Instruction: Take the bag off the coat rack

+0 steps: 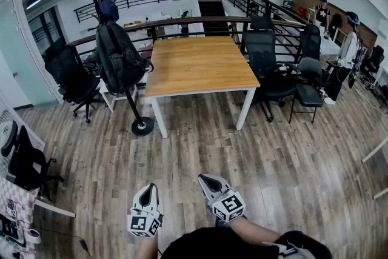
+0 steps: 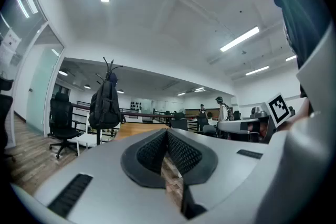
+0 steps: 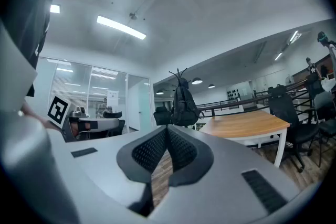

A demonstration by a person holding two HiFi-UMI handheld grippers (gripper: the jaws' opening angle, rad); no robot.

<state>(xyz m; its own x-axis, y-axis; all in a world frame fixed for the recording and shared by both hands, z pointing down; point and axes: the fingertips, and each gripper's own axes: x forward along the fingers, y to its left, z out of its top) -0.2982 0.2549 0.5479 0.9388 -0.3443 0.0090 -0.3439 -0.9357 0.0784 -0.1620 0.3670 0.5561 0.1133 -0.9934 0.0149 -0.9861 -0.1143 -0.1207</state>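
Where the bag hangs: the black backpack (image 1: 118,57) is on the coat rack (image 1: 134,107), up at 10 o'clock in the head view, far from the person.
Coat rack: it stands straight up on a round black foot, just beside the table's left front corner.
Top of the rack: a dark blue thing (image 1: 108,9) sits just above the backpack. I cannot tell what it is.
Left gripper (image 1: 148,187): it is low at 7 o'clock in the head view and points level. Its two jaws are pressed together, and nothing is between them.
Right gripper (image 1: 207,178): it is low at 6 o'clock, near the other one, and points level. Its jaws are pressed together too, and it holds nothing.
Left gripper view: the backpack (image 2: 105,105) shows at 10 o'clock past the closed jaws, well apart from them.
Right gripper view: the backpack (image 3: 185,105) shows at 12 o'clock, above the closed jaws, and the table is at 3 o'clock.
Wooden table (image 1: 200,63): it has white legs and sits at 12 o'clock in the head view.
Black office chairs (image 1: 270,63): some stand at 2 o'clock by the table's right side, and one more is at 9 o'clock from the rack.
Two people (image 1: 350,48): they stand far off at 2 o'clock.
Wood floor (image 1: 291,148): it lies between the grippers and the rack.
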